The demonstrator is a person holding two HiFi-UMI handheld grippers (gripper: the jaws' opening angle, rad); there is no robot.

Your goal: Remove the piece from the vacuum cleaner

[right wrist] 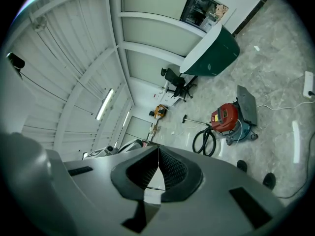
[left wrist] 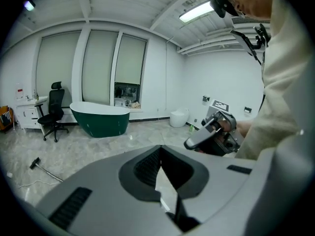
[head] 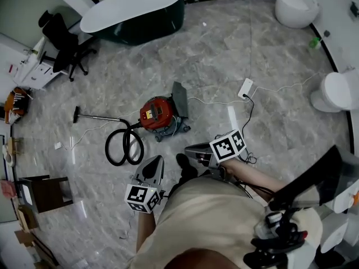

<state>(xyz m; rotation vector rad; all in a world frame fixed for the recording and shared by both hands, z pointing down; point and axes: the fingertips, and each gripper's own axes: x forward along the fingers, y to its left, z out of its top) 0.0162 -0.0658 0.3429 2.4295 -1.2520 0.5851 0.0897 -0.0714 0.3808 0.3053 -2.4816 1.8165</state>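
Both grippers have jaws pressed together with nothing between them: left gripper and right gripper sit low in head view, with bare floor between them and the vacuum. Vacuum stands mid-floor, untouched; hose loops at its left, wand lies further left, dark flat panel is against its right side, cable runs to power strip. Tub and chair are well apart at the far edge. Yellow label on vacuum is too small to read
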